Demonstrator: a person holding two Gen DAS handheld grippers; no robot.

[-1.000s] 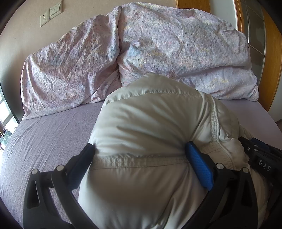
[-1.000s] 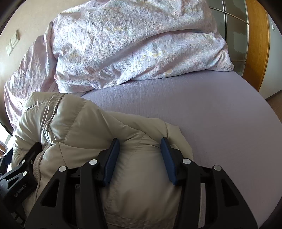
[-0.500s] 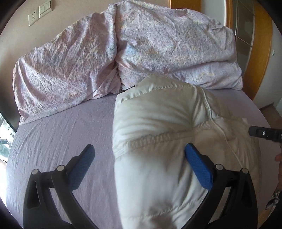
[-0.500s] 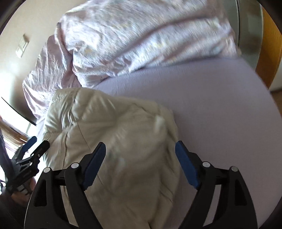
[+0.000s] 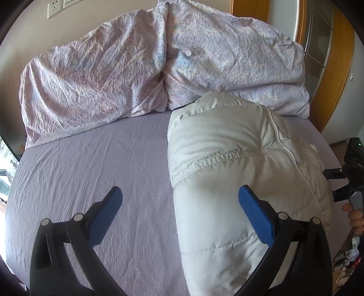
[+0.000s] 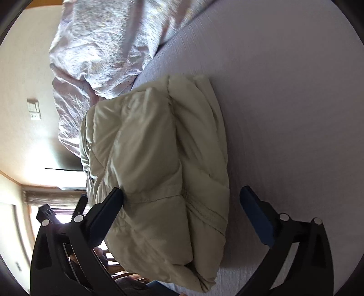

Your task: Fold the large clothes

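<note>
A cream puffy quilted jacket point(image 5: 238, 164) lies folded in a thick bundle on the lilac bed sheet point(image 5: 91, 164). My left gripper point(image 5: 179, 211) is open and empty, with its right finger in front of the bundle's left part and its left finger over bare sheet. In the right wrist view the jacket point(image 6: 159, 159) fills the middle, and my right gripper point(image 6: 180, 211) is open and empty, tilted sideways, with the bundle's near end showing between its fingers. The right gripper also shows at the right edge of the left wrist view point(image 5: 350, 173).
A crumpled lilac duvet point(image 5: 159, 61) is heaped along the head of the bed, touching the jacket's far end. A wall with sockets point(image 5: 53, 9) is behind it. A wooden wardrobe point(image 5: 336, 68) stands at the right. The bed's near edge runs along the bottom.
Both grippers opened and let go of the jacket, then drew back. The left one shifted left. The right one swung out and rolled sideways.
</note>
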